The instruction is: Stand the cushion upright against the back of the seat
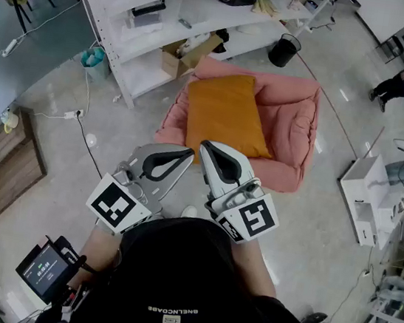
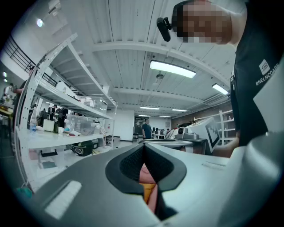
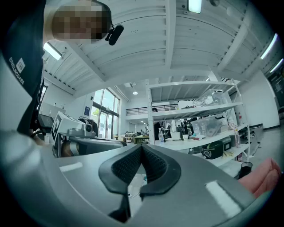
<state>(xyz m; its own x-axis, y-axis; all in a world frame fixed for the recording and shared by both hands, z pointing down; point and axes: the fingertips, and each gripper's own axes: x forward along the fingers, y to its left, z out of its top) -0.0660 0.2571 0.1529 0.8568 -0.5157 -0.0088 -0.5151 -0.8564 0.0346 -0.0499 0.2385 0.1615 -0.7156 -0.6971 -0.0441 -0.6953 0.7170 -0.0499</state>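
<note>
1. Head view: the orange cushion point(image 1: 227, 116) lies flat on the pink seat point(image 1: 294, 129), not upright. Its far end is near the seat's raised rim, on the side of the white shelving point(image 1: 161, 28). The left gripper point(image 1: 190, 152) and the right gripper point(image 1: 204, 147) are held side by side with their tips near each other, at the cushion's near edge. Both pairs of jaws are closed and hold nothing. A black bin point(image 1: 283, 50) stands beyond the seat.
2. Left gripper view: the jaws meet at their tips with nothing clamped between them. Through the gap lower down, a sliver of orange cushion and pink seat shows. Shelving runs along the left, and the right gripper's marker cube point(image 2: 213, 131) shows at the right.
3. Right gripper view: the jaws are pressed together and empty. The shelving stands ahead, and a corner of the pink seat shows at the lower right edge.
</note>
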